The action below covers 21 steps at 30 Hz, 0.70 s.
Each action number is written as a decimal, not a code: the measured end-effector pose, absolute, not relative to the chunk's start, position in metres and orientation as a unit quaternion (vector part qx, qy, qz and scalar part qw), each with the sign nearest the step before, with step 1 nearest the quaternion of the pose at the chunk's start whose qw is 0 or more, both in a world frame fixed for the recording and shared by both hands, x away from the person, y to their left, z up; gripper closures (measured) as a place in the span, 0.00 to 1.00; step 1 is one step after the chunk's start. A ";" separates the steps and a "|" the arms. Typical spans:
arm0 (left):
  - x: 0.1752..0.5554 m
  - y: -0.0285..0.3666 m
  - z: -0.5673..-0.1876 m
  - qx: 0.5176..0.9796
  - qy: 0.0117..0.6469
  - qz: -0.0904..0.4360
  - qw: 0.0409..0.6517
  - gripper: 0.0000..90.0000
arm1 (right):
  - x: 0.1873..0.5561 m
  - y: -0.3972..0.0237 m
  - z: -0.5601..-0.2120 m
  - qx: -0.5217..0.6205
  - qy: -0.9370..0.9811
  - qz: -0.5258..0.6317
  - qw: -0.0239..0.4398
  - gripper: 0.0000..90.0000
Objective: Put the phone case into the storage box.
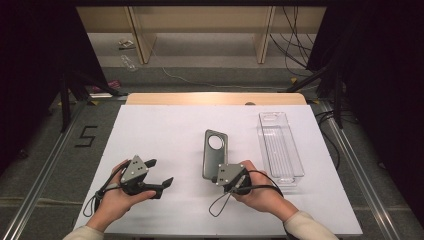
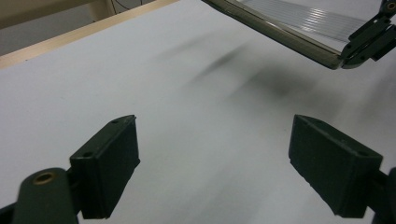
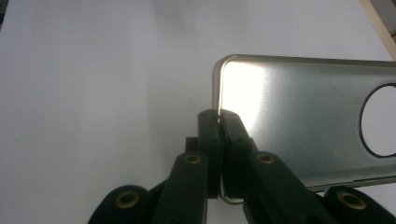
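Two grippers work over a white counter [image 1: 165, 130]. High view: a grey metal plate [image 1: 214, 152] with a round hole lies mid-frame, beside a clear tray [image 1: 280, 145]; the right gripper [image 1: 231, 176] pinches its near end.

Left gripper view: the left gripper [image 2: 214, 163] has its fingers [image 2: 112, 163] spread, empty.

Right gripper view: fingers [image 3: 210, 140] pressed onto the plate's thin rim [image 3: 299, 121]. It looks stiff, light and slippery, so an edge grip suits.

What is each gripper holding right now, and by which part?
The right gripper pinches the grey metal lid by its near end rim. The left gripper is open, holding nothing.
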<state>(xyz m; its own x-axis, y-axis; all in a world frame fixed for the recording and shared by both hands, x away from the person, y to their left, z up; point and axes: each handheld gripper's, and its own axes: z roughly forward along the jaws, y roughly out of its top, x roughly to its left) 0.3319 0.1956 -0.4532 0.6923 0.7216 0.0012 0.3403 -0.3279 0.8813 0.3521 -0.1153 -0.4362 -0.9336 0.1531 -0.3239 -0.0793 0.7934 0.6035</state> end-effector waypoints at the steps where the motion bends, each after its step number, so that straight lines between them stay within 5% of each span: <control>1: 0.332 0.195 -0.453 0.789 0.338 0.199 0.473 0.18 | 0.352 -0.115 -0.436 0.016 0.929 0.321 0.182 0.99; 21: 0.358 0.181 -0.426 0.785 0.344 0.189 0.479 0.19 | 0.339 -0.106 -0.440 0.001 0.929 0.325 0.178 0.99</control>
<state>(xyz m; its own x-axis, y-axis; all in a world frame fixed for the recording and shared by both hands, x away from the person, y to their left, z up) 0.3581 0.1810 -0.4260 0.6926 0.7205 -0.0334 0.3588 -0.3040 0.8825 0.3386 -0.1061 -0.4402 -0.9366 0.1173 -0.3302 -0.1141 0.7889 0.6039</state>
